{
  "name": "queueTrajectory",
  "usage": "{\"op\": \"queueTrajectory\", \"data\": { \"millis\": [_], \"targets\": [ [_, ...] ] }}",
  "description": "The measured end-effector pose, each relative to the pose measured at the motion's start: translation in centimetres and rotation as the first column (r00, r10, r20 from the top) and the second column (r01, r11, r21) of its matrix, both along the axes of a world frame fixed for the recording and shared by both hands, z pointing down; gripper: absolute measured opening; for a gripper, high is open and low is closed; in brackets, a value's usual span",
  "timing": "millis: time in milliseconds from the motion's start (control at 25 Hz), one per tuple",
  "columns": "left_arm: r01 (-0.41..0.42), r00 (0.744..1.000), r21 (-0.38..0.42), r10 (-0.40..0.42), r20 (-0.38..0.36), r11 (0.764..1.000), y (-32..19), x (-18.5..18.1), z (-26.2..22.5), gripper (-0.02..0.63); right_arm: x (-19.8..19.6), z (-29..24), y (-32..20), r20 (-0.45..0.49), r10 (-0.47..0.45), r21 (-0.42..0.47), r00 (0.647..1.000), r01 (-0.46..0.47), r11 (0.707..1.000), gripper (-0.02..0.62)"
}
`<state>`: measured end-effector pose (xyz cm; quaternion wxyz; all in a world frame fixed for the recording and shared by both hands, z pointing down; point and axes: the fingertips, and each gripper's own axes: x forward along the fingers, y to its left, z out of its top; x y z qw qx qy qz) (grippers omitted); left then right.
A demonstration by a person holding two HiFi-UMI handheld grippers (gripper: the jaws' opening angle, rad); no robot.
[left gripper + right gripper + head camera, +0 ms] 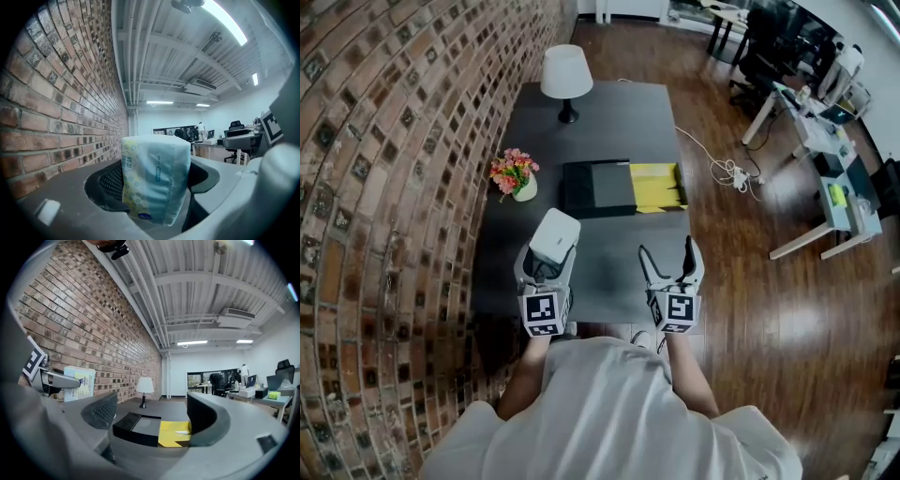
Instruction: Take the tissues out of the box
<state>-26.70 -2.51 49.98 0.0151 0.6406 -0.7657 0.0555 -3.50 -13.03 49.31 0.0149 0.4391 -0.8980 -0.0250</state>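
Left gripper view shows left gripper (156, 182) fingers gripping a tissue pack (154, 161), while right gripper (153, 416) fingers stand apart.

The tissue pack (157, 180) is wrapped in thin, glossy, slightly crinkled plastic film. The box (596, 187) looks matt black, with smooth yellow card at its three o'clock side. The counter (609, 122) is smooth matt grey, the wall (384, 141) rough brick, the floor (750, 309) glossy wood.

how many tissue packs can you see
1: the tissue pack is clamped in the left gripper. The open box on the table may hide more.
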Motion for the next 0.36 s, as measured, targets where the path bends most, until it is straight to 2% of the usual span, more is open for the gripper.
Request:
{"op": "queueTrajectory", "data": {
  "millis": [360],
  "targets": [
    [-0.034, 0.999, 0.046, 0.033, 0.021, 0.998, -0.3, 0.4, -1.6, 0.37, -1.0, -1.7, 0.3, -0.035, -0.016, 0.07, 0.999, 0.019, 0.997, 0.472]
  ]
}}
